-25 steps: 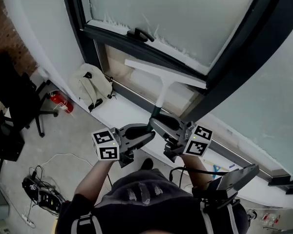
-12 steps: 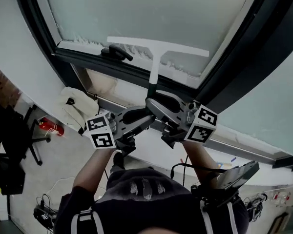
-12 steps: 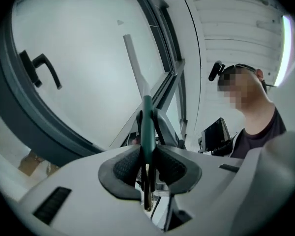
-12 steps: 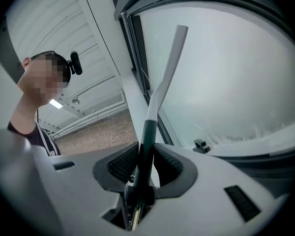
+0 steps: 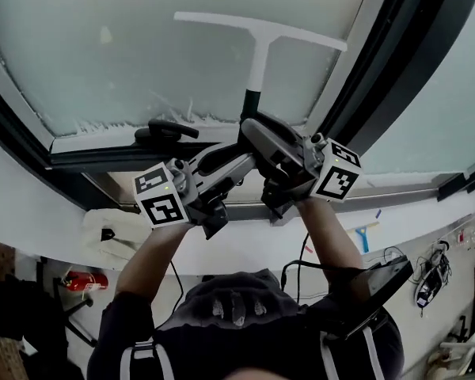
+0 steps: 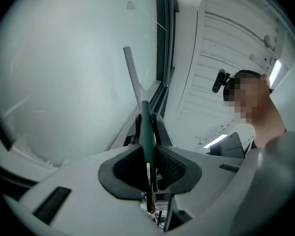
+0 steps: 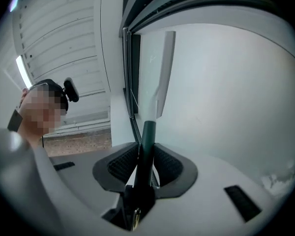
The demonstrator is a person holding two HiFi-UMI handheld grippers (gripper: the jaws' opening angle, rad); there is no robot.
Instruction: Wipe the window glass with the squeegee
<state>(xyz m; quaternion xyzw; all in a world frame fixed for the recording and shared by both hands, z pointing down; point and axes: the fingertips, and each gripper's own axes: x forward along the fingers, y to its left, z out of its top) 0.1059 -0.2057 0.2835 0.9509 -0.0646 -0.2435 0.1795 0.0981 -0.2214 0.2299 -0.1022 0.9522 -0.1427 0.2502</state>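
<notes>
A white T-shaped squeegee point(image 5: 260, 35) with a dark green handle point(image 5: 250, 104) lies against the frosted window glass point(image 5: 142, 38), its blade high on the pane. Both grippers clamp the green handle from either side: my left gripper point(image 5: 236, 167) and my right gripper point(image 5: 253, 131) are shut on it. In the left gripper view the green handle point(image 6: 147, 132) runs between the dark pads, with the white blade point(image 6: 132, 73) above. The right gripper view shows the handle point(image 7: 146, 141) pinched between the pads and the blade point(image 7: 164, 68) on the glass.
A black window handle point(image 5: 165, 130) sits on the dark lower frame point(image 5: 95, 158), just left of the grippers. A dark mullion point(image 5: 396, 62) bounds the pane on the right. Below lie a white sill, a cream bag point(image 5: 115, 228) and a red fire extinguisher point(image 5: 83, 279).
Both grippers have pushed the squeegee up the pane, from the lower frame onto the frosted glass. The head view has tilted upward with them.
</notes>
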